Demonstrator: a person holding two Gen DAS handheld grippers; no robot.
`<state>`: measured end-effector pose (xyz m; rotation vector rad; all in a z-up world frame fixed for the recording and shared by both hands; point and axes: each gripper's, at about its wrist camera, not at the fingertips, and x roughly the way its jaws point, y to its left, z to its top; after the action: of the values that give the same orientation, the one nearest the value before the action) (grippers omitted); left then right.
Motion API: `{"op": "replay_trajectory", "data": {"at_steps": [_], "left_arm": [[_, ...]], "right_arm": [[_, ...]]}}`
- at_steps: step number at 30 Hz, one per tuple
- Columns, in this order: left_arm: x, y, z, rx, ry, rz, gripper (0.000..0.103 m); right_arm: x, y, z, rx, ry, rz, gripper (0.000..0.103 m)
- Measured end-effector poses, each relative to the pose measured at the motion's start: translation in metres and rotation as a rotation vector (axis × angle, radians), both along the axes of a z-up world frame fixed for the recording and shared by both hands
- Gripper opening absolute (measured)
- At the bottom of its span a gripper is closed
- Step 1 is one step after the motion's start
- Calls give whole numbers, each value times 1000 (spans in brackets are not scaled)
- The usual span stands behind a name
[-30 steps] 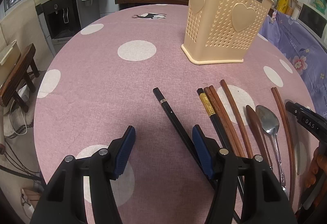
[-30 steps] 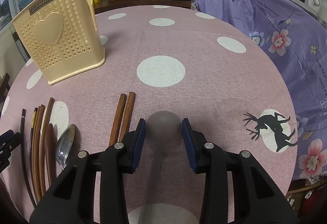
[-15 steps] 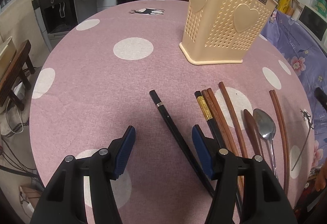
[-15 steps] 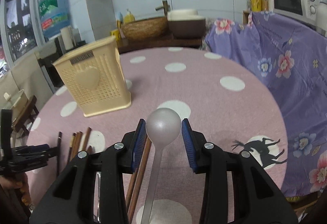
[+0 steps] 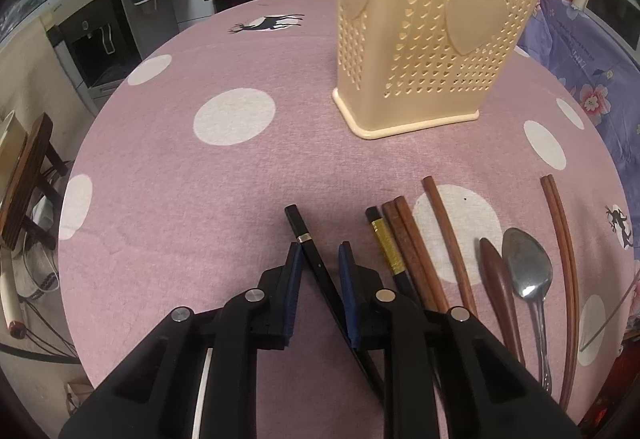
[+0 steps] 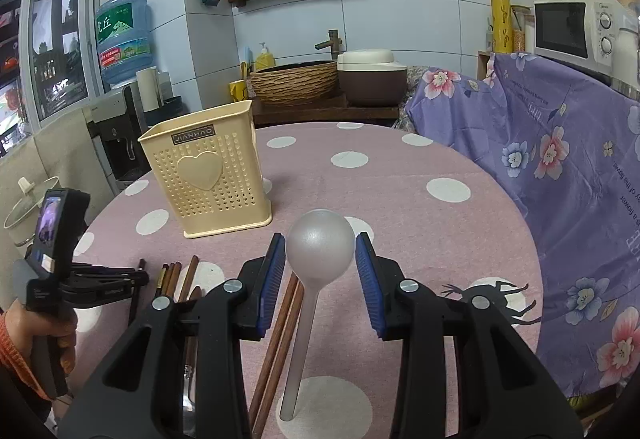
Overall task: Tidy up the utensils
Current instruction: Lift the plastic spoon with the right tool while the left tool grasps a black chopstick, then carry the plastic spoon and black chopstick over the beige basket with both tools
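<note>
Near the table's [image 5: 160,167] front edge, left gripper [image 5: 320,259] clenched on black chopstick [image 5: 310,247]. Right gripper [image 6: 320,259] grasps white ladle [image 6: 320,251] aloft; holder [image 6: 208,179] stands toward the far-left edge.

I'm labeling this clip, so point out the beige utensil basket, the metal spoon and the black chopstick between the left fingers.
beige utensil basket [image 5: 472,19], left wrist view, heart on its wall.
metal spoon [image 5: 527,259], left wrist view, its bowl.
black chopstick [image 5: 298,225], left wrist view, near its silver band.
</note>
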<state>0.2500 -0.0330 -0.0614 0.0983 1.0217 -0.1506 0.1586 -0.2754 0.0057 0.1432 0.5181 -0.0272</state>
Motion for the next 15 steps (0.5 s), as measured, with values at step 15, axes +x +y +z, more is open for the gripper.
{"op": "replay_trajectory", "data": {"at_steps": [15], "left_arm": [[-5,-16,0,30,-1,-12,19]], "right_arm": [[-1,1,0,-14,-14,-22,37]]}}
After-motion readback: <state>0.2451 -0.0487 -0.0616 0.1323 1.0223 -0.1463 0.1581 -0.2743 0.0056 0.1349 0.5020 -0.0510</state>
